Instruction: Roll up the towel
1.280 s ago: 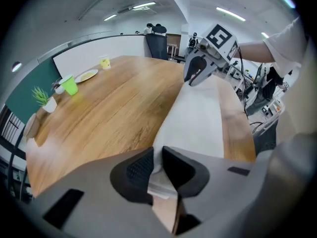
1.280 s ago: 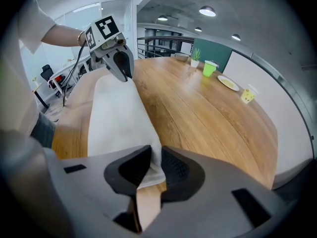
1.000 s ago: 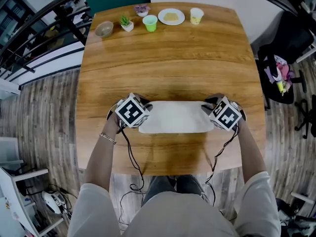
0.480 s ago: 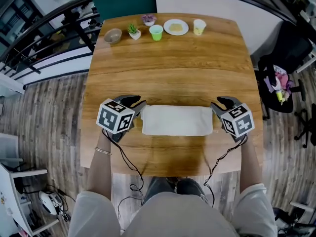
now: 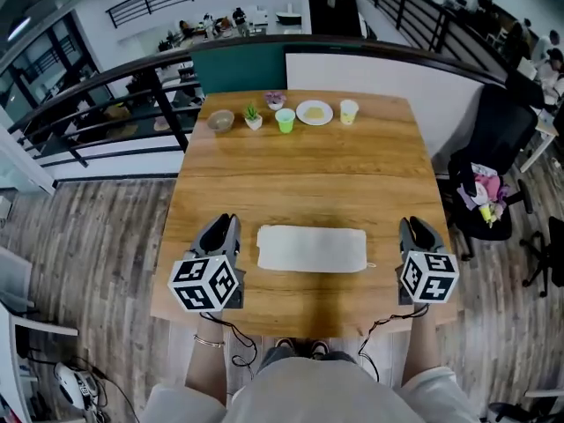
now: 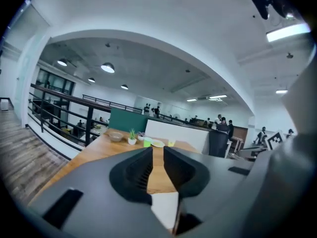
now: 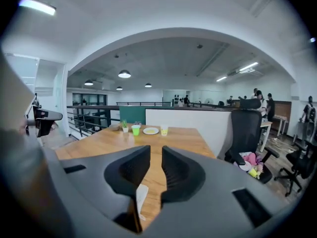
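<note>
Bowl (image 5: 220, 120), green cup (image 5: 285, 120), plate (image 5: 315, 112) and yellow cup (image 5: 349, 111) line the far edge of the table (image 5: 300, 174) beside two small plants (image 5: 253, 115), well apart from the towel (image 5: 312, 248). It lies flat near the front edge, between the left gripper (image 5: 224, 222) and right gripper (image 5: 416, 226), touching neither. Both pairs of jaws have just been closing to a narrow slit with nothing in it. Only the head view shows the whole towel; each gripper view catches a pale sliver under its jaws, plus ceiling lamps and distant people. An office chair (image 5: 493, 166) stands right of the table, its seat clutter hard to make out
</note>
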`<state>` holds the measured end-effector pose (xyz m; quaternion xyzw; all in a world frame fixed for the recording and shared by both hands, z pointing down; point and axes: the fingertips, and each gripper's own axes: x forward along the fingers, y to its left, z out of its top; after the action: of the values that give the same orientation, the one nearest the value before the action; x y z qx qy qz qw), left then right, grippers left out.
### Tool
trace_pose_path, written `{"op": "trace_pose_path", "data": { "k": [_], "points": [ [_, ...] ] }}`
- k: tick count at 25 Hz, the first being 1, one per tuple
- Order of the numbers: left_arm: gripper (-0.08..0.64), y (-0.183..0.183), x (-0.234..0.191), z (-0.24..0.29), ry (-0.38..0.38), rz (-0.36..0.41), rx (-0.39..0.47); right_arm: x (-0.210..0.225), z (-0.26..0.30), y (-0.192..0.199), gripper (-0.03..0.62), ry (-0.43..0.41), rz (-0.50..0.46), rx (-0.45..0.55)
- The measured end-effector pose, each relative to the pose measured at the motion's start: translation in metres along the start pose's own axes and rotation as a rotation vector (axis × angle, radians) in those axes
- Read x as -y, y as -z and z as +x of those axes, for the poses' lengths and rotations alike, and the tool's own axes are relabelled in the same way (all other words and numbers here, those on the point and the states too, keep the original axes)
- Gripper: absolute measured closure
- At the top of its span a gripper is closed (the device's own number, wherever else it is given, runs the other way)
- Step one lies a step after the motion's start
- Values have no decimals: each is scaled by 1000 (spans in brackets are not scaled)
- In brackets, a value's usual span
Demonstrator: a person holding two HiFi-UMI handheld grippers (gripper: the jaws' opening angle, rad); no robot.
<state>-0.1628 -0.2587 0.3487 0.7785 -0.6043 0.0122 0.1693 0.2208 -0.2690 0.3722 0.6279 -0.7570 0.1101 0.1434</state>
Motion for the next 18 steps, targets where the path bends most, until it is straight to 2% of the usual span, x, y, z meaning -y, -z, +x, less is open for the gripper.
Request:
{"op": "trace_pose_path", "data": {
  "k": [3,6,11,18],
  "points": [
    [511,-15,5,-26,-89,44,69,6,-34,-5,552,73,24,70],
    [550,-22,12,-47,-150,100,119,7,-59,-3,579,117,9,109],
    [555,-16,25,-70,-121,59,161,9,-89,7,592,161,3,148],
    [555,-12,31,-77,-127,148,153,10,-101,12,592,176,5,165]
  ]
}}
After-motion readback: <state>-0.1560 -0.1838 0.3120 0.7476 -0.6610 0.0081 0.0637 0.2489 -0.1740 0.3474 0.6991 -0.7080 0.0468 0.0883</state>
